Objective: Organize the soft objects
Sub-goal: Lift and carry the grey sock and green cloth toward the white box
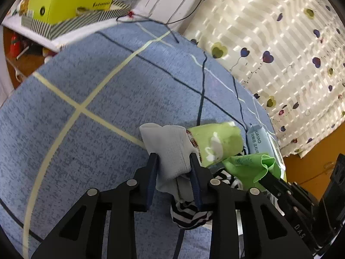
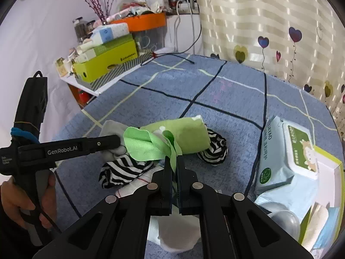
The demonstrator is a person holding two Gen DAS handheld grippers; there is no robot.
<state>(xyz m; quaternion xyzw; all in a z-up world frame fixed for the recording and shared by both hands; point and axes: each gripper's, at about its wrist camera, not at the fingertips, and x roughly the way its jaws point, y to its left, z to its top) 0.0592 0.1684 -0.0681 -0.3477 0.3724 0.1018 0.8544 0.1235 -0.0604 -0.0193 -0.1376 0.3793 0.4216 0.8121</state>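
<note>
My left gripper (image 1: 174, 161) is shut on a grey sock (image 1: 170, 149), held just above the blue plaid bed cover (image 1: 90, 86). It shows from the side in the right wrist view (image 2: 116, 143). My right gripper (image 2: 174, 160) is shut on a bright green cloth (image 2: 148, 145), which also shows in the left wrist view (image 1: 252, 166). A light green sock (image 2: 183, 133) lies behind both. A black-and-white striped sock (image 2: 123, 169) lies below the cloth, another striped sock (image 2: 215, 149) to its right. A white sock (image 2: 176, 235) lies under my right gripper.
A pale blue wet-wipes pack (image 2: 284, 153) lies on the right, over an open box (image 2: 327, 172). A shelf with a lime green box (image 2: 105, 62) stands at the far left. A heart-print curtain (image 2: 269, 32) hangs behind the bed. A black cable (image 2: 185, 59) trails onto the cover.
</note>
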